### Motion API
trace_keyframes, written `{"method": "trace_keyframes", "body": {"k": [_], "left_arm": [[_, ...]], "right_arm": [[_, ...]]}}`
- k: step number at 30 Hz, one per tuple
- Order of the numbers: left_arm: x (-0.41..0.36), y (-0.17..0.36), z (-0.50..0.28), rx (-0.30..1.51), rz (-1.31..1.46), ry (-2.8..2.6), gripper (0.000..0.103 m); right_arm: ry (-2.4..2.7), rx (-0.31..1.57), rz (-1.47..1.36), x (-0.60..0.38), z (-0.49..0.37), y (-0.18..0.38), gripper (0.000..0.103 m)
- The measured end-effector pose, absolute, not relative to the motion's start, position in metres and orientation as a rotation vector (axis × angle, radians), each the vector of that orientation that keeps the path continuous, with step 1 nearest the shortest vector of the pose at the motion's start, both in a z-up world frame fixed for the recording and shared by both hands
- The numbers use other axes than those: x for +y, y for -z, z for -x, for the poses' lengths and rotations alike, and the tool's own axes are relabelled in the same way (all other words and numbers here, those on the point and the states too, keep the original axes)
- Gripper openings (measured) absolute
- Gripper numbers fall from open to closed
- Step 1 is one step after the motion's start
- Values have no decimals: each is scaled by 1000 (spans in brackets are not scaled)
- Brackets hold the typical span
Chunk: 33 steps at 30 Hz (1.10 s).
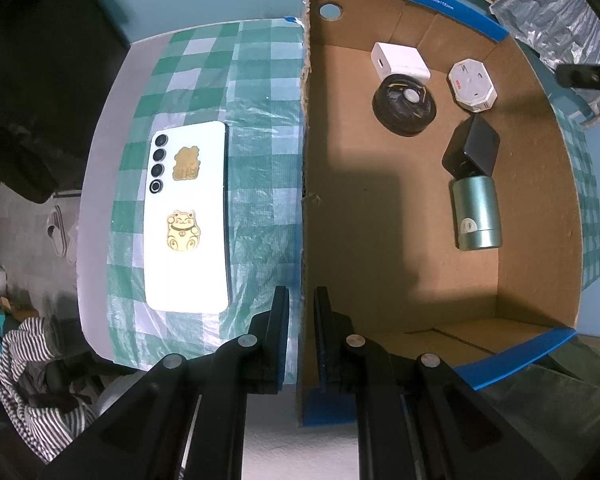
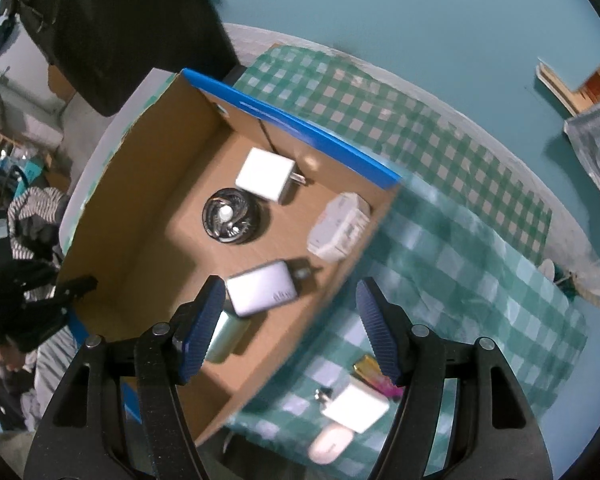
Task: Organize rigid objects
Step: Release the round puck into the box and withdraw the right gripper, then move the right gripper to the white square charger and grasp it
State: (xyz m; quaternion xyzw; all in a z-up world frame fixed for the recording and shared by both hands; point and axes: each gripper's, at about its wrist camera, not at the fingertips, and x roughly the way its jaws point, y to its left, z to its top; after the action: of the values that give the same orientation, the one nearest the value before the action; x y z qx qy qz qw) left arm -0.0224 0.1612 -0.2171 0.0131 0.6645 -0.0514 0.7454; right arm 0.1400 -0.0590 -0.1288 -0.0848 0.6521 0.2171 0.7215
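Note:
A cardboard box (image 1: 380,208) with blue rims stands on the checked cloth. In it lie a white charger (image 1: 400,60), a black round object (image 1: 404,104), a white octagonal object (image 1: 472,86), a black cube (image 1: 472,150) and a green cylinder (image 1: 478,216). My left gripper (image 1: 302,312) is shut on the box's left wall (image 1: 305,160). A white phone (image 1: 188,216) with gold cat stickers lies left of the box. My right gripper (image 2: 290,320) is open above the box (image 2: 148,184), over a grey-white charger (image 2: 262,288); it holds nothing.
On the cloth right of the box lie a white charger (image 2: 356,408), a gold-pink object (image 2: 374,376) and a white oval object (image 2: 330,446). A silver foil bag (image 1: 556,12) lies at the back right. Striped fabric (image 1: 32,360) sits off the table's left edge.

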Motion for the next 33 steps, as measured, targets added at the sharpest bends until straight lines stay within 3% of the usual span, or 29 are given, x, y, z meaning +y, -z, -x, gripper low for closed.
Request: {"method": "trace_keyframes", "body": {"k": [15, 33], "left_arm": [[159, 218, 23, 1457, -40, 119, 12], [158, 218, 23, 1456, -51, 134, 12]], "right_arm": [[-285, 1514, 57, -142, -109, 139, 70], [-140, 1623, -144, -175, -74, 218, 70]]}}
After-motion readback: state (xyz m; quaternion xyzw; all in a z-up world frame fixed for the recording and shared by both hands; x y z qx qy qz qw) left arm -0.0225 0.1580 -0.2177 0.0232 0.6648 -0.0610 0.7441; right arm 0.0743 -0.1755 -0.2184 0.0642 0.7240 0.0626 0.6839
